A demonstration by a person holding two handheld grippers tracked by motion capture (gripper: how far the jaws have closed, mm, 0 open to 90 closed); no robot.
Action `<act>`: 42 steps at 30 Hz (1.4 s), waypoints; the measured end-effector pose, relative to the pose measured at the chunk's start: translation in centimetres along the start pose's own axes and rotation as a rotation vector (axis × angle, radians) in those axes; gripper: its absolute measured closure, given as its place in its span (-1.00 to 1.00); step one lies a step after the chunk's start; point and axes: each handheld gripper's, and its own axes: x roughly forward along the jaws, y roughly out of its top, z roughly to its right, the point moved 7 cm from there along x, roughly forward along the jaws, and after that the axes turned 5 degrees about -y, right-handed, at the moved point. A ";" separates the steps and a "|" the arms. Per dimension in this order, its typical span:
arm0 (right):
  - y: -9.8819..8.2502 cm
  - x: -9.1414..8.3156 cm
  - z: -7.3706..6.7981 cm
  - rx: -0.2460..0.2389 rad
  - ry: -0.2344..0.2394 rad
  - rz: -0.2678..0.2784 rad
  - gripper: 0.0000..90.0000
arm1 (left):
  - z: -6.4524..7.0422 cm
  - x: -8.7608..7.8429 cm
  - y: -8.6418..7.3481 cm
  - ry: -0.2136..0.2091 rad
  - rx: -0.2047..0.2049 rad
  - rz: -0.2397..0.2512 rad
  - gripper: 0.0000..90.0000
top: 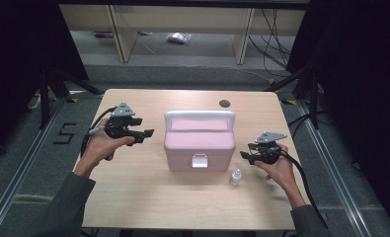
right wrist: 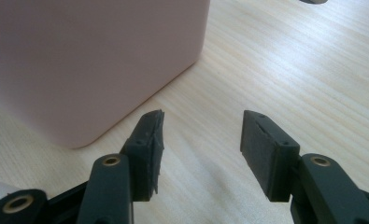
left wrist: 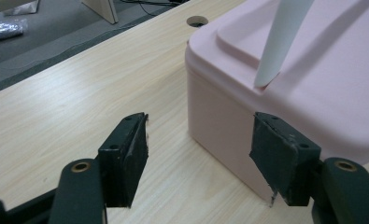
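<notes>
With both sets of jaws parted and empty, flanking pink box (top: 199,140) at frame centre: left gripper (top: 145,134), right gripper (top: 245,156). Approach stage; next, probably closing in on white latch (top: 199,161).

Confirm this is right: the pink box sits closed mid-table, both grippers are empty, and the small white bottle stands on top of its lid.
Not quite. The small white bottle stands on the table in front of the pink box, near its right corner, as the high view shows. The rest holds.
</notes>
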 end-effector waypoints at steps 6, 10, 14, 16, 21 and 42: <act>-0.1 0.0 -0.2 0.016 0.009 -0.019 0.08 | 0.7 -0.4 2.0 -0.019 0.040 -0.031 -0.20; -0.1 0.1 -0.1 0.004 0.006 -0.016 0.07 | 0.9 -0.5 2.8 -0.018 0.049 -0.031 -0.21; -0.2 0.1 0.0 0.008 0.004 -0.020 0.06 | 1.3 -0.6 3.7 -0.032 0.071 -0.046 -0.23; -0.3 0.3 0.3 -0.015 -0.007 -0.014 0.06 | 1.7 -0.7 4.4 -0.039 0.093 -0.055 -0.24; -0.6 0.4 0.1 0.009 0.007 -0.040 0.06 | 2.4 -0.7 5.5 -0.049 0.127 -0.079 -0.25; -1.4 0.7 0.6 0.010 -0.001 -0.049 0.00 | 4.8 1.5 8.8 -0.089 0.230 -0.167 -0.25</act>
